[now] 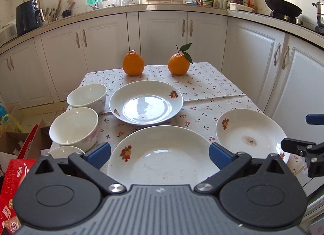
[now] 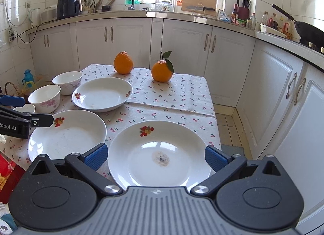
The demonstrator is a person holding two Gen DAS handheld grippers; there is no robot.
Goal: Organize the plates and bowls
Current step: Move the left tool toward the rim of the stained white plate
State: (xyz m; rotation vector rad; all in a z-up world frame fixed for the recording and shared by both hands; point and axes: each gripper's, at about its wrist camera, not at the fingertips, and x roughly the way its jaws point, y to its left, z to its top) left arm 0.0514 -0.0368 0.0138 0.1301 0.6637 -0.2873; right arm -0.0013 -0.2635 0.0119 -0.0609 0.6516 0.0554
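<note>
Plates [image 1: 162, 154] spread singly beside the bowls [image 1: 75, 127], unstacked; left gripper [image 1: 160, 154] and right gripper [image 2: 157, 156] wide apart, holding nothing, ready to gather.

Small dish [image 1: 64, 151] half hidden behind left tongs, near plate's [image 1: 162, 154] front rim covered, countertop bottle labels unreadable

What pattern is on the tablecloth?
Small red cherries on white tablecloth; clearest in the right wrist view.

Only "Robot.AI" — first letter cut off — reads, white on the left tool [image 2: 38, 122]
</note>
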